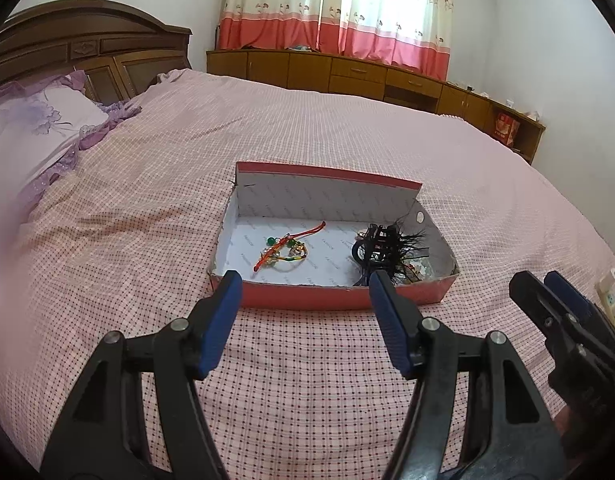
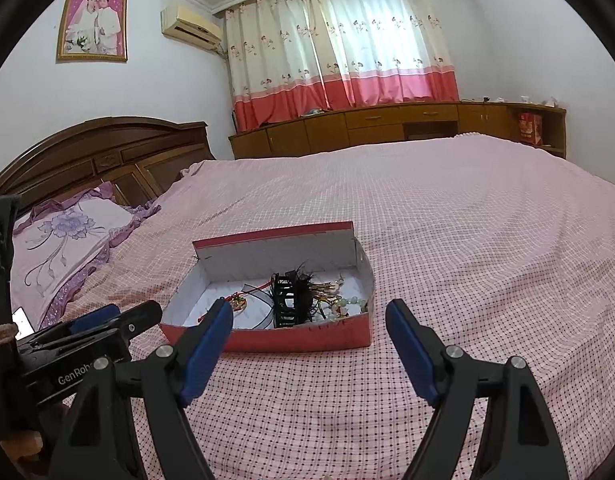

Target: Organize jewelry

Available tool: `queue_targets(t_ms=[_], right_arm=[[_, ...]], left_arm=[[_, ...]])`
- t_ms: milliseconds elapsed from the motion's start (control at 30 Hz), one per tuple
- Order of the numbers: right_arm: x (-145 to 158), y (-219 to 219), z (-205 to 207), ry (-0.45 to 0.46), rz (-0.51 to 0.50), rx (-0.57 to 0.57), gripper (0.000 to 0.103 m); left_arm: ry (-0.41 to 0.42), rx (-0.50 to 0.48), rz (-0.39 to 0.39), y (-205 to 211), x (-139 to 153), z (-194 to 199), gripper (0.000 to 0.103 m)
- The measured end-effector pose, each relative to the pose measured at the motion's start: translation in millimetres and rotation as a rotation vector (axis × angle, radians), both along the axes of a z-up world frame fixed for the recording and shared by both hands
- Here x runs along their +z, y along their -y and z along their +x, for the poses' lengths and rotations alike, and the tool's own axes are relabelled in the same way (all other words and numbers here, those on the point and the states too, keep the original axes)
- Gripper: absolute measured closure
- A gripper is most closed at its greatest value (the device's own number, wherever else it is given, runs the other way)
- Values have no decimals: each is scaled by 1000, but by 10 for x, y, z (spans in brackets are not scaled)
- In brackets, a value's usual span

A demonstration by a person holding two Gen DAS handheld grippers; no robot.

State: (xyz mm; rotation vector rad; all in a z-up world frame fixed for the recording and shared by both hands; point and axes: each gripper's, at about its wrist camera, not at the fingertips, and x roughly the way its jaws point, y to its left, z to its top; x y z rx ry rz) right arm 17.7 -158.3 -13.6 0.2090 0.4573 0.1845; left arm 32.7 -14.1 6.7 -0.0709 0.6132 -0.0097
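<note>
Left wrist view: bed (image 1: 307, 140), then the open red box (image 1: 331, 298) holding my jewelry: a red cord bracelet (image 1: 285, 250) lying left, a black hair clip (image 1: 377, 250) tangled right. My left gripper (image 1: 305, 284) and right gripper (image 2: 309, 314) both gape wide and empty. I should descend vertically on one piece. Only the right wrist view reveals pale beads (image 2: 353, 304).

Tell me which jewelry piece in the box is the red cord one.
The red cord bracelet with green beads, lying alone toward the box's left side; the others, black and feathery, are piled at right.
</note>
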Motion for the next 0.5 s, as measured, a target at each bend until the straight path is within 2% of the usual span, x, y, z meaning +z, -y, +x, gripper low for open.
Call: queue_targets(t_ms=[500], right_arm=[[4,7,-7,-1,4,0,22]], left_arm=[[1,2,-1,-5,-2,0,46]])
